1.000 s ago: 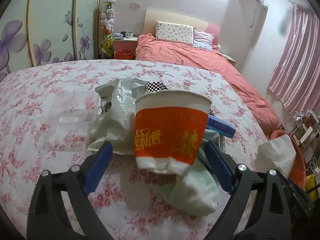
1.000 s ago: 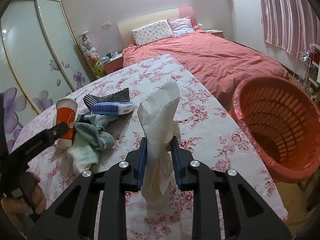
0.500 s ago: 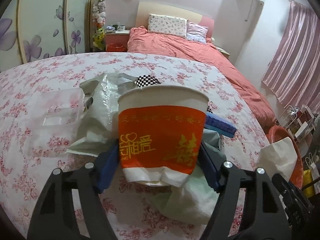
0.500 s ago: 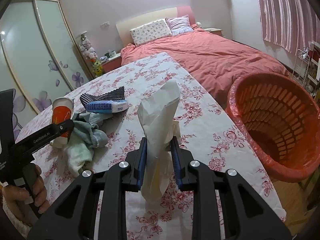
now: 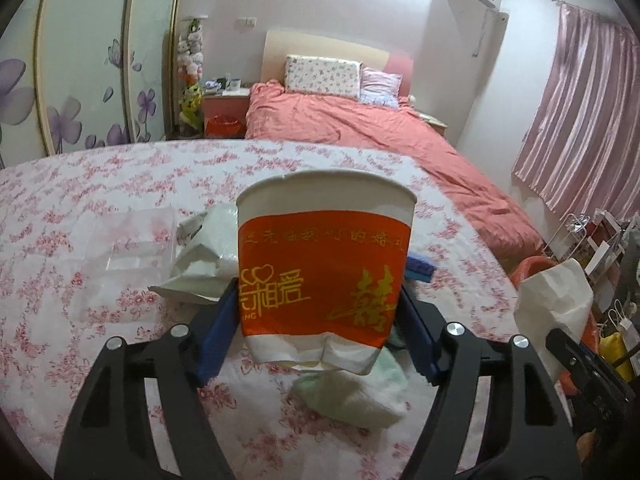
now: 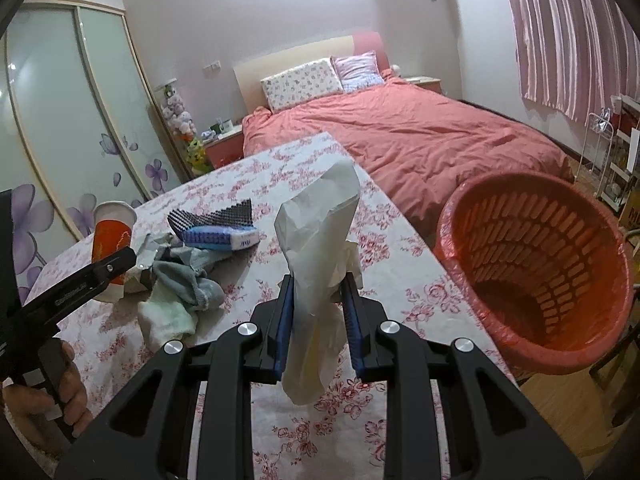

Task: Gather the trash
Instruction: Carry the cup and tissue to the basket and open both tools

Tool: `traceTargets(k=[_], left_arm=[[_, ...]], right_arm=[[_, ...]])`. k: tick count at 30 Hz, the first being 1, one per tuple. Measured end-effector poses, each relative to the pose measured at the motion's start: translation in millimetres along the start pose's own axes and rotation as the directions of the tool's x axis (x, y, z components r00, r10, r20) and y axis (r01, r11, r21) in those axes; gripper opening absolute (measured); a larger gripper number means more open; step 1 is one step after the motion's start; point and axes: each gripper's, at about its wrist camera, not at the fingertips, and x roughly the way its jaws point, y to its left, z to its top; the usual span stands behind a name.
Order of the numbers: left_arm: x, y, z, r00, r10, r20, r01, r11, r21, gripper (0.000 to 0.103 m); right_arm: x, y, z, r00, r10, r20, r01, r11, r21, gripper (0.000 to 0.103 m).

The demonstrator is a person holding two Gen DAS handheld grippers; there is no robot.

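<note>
My left gripper (image 5: 320, 312) is shut on an orange and white paper cup (image 5: 324, 272) and holds it upright above the floral table (image 5: 80, 184); the cup also shows in the right wrist view (image 6: 111, 240). My right gripper (image 6: 318, 292) is shut on a crumpled white tissue (image 6: 320, 240), held above the table's right part; the tissue also shows in the left wrist view (image 5: 554, 300). A red slatted basket (image 6: 536, 272) with a red liner stands just beyond the table's right edge.
On the table lie a pale green sock (image 6: 176, 300), a blue tissue pack (image 6: 224, 238), a black checkered packet (image 6: 212, 216), a white plastic bag (image 5: 208, 252) and a clear plastic tray (image 5: 124, 248). A pink bed (image 6: 420, 132) stands behind.
My left gripper closed on the paper cup and lifted it off the table. My right gripper moved a little toward the basket with the tissue in it.
</note>
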Motion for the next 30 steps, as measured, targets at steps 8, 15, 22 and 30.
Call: traceTargets(k=[8,15,22,30], left_arm=[[-36.9,-28.6,4.4,0.996,-0.061,0.058,0.058,0.997,0.045,0.071],[-56.0,-66.2,3.0,0.987,-0.143,0.073,0.137,0.987,0.088,0.071],[-61.6,-109.9,-1.6,0.970,-0.231,0.072,0.219,0.966,0.137,0.071],[-43.6,-164.8,-11.2,0.942,-0.335,0.022,0.326,0.929,0.177,0.071]], right_arm=[[-24.6,-9.2,8.8,0.997,-0.009,0.075,0.009,1.000,-0.002,0.024],[-48.6,-25.1,18.8,0.987,-0.048,0.155,0.046,0.999,0.017,0.024],[-65.7,-58.7,28.4,0.969,-0.113,0.220,0.100,0.992,0.072,0.024],[-69.7,-104.4,35.3,0.944,-0.210,0.256,0.178,0.974,0.141,0.024]])
